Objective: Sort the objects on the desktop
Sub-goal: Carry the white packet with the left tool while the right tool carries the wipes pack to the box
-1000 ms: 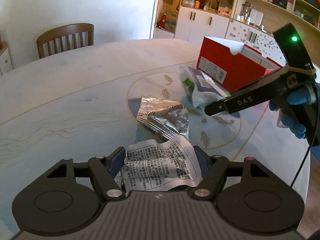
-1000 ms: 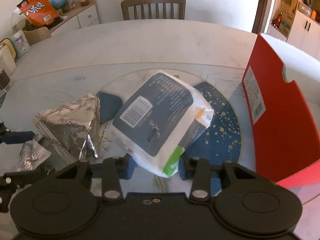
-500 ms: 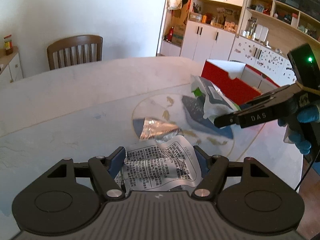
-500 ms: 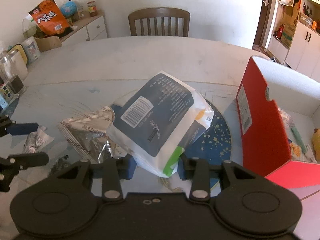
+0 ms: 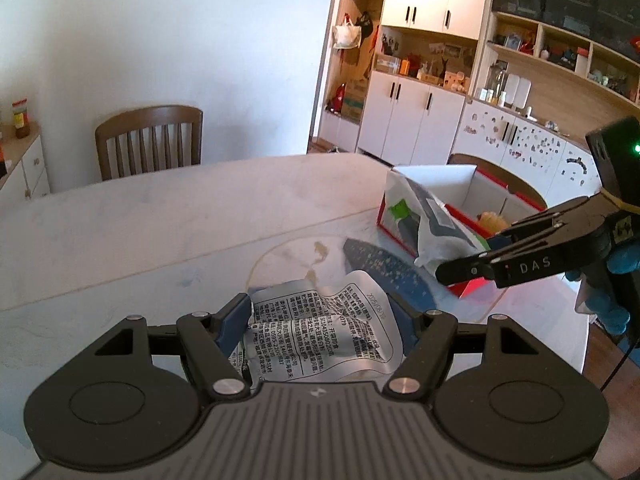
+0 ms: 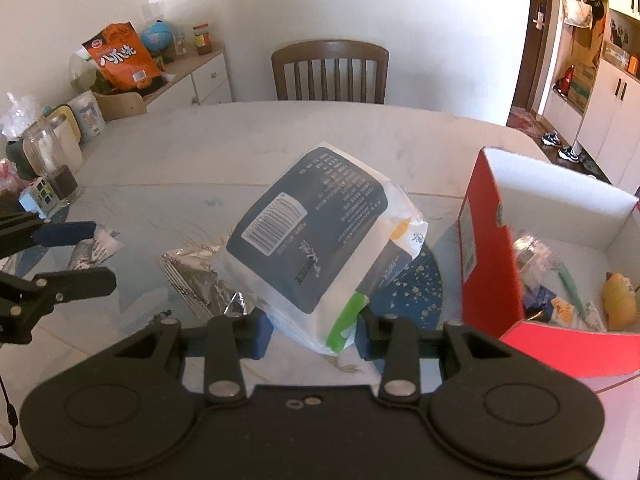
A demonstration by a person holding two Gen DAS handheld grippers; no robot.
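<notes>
The right hand-held gripper [image 6: 314,330] is clamped on a white-and-navy tissue pack [image 6: 320,236], held above the worktop [image 6: 200,148] beside the open red box [image 6: 490,248]. The left hand-held gripper [image 5: 320,320] pinches a printed silver wrapper [image 5: 320,336]; a crumpled foil bag [image 6: 200,276] lies between them

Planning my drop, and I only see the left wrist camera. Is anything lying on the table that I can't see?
Observer: Yes, a crumpled foil bag lies on the table, partly hidden by the tissue pack.
Operator: Is the box full?
Observer: No, the red box holds some packets and a green stick, with room left.
Operator: How is the pack held?
Observer: The right gripper pinches only its lower corner.
</notes>
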